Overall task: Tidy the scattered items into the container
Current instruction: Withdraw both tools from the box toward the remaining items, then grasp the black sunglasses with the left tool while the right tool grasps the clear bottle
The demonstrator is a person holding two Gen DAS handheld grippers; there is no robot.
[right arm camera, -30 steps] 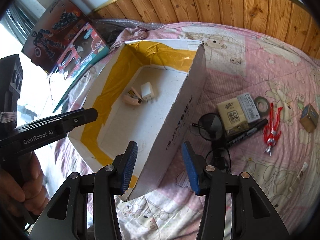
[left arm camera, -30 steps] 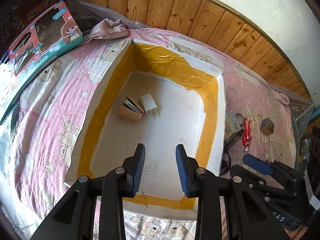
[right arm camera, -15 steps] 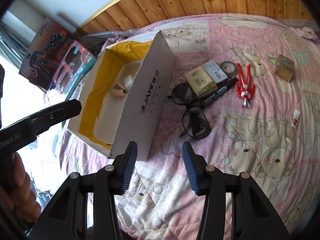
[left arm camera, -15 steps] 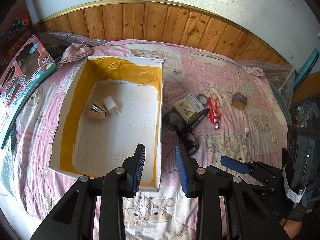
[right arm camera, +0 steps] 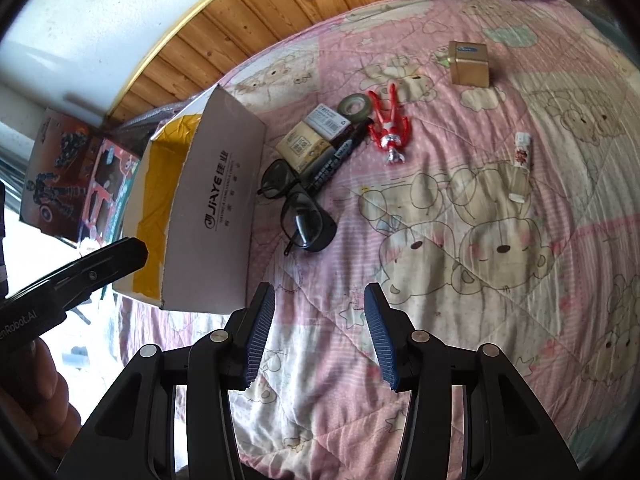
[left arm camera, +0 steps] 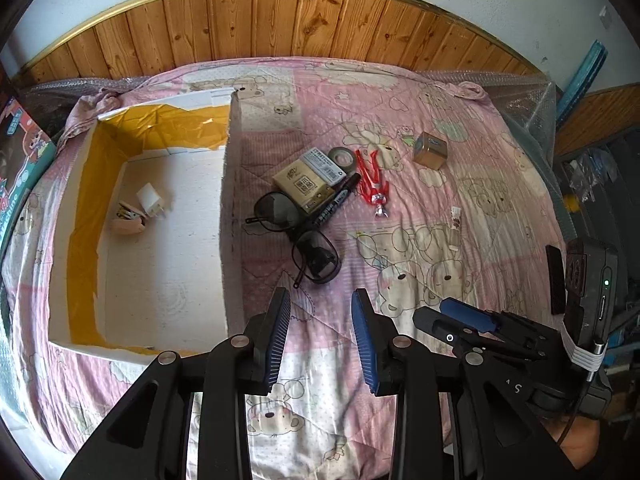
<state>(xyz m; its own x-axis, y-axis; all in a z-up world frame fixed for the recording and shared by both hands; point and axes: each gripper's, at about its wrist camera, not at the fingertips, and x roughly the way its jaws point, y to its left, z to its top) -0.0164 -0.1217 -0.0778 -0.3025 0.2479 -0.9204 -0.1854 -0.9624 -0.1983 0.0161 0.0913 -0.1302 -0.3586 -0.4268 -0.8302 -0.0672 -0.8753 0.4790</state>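
A white cardboard box [left arm camera: 80, 184] [right arm camera: 218, 208] lined with yellow tape lies open on the pink bedspread; inside are a white charger [left arm camera: 150, 199] and a small tan item [left arm camera: 127, 222]. To its right lie sunglasses [left arm camera: 298, 236] [right arm camera: 300, 210], a tan carton [left arm camera: 302, 186] [right arm camera: 302, 146], a black marker [left arm camera: 336, 200] [right arm camera: 340, 154], a tape roll [left arm camera: 343, 157] [right arm camera: 354, 105], a red figure [left arm camera: 374, 184] [right arm camera: 390, 128], a gold box [left arm camera: 430, 150] [right arm camera: 469, 64] and a small tube [left arm camera: 455, 226] [right arm camera: 520, 164]. My left gripper [left arm camera: 322, 340] and right gripper [right arm camera: 318, 340] hover open and empty above the bedspread, short of the sunglasses.
Toy boxes [right arm camera: 76, 184] [left arm camera: 16, 168] stand beyond the box's left side. A wooden headboard [left arm camera: 280, 20] runs along the back. The right gripper's body [left arm camera: 520, 336] shows at the lower right in the left wrist view; a hand [right arm camera: 36, 400] holds the left gripper.
Both grippers have swung right and pulled back, from over the box toward the scattered items. Both stayed open and empty.
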